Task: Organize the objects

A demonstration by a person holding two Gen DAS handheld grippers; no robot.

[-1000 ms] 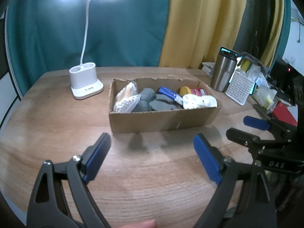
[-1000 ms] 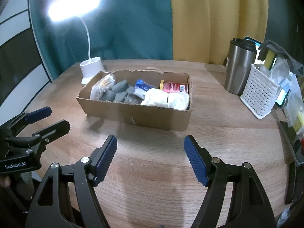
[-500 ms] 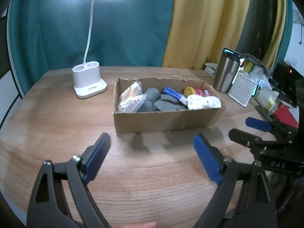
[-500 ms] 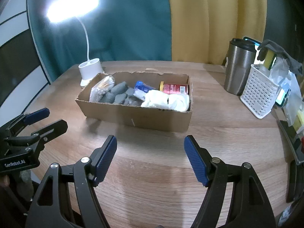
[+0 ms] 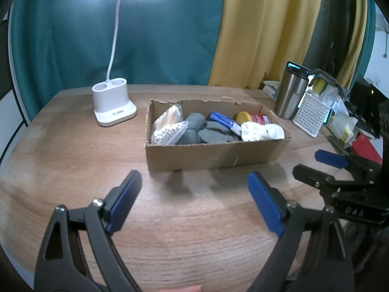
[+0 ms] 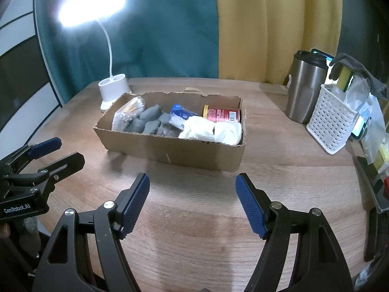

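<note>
On the wooden table (image 5: pixel 73 170), at about twelve o'clock from both grippers, the cardboard box (image 5: pixel 214 153) is sitting with its load all inside: a bag of cotton swabs (image 5: pixel 170 131) at its nine o'clock end, grey rolled socks (image 5: pixel 194 129) beside it, a blue tube (image 5: pixel 222 120), a red can with a yellow lid (image 5: pixel 255 118) and a white crumpled cloth (image 5: pixel 262 131) toward three o'clock. Across the last second the box is drifting slightly rightward and growing smaller in the left wrist view, and sliding a little lower-left in the right wrist view, so both grippers appear to be easing back and shifting rather than closing in. Nothing inside the box is shifting. The left gripper (image 5: pixel 192 202) is hanging over bare table with jaws spread wide and holding nothing; the right gripper (image 6: pixel 192 202) is doing the same. That retreat fits either a pause after everything is packed into the box or a settling before reaching in to sort it. A white desk lamp (image 5: pixel 113 107) is standing at ten o'clock, a steel tumbler (image 6: pixel 306 90) and white basket (image 6: pixel 330 119) at two o'clock.
</note>
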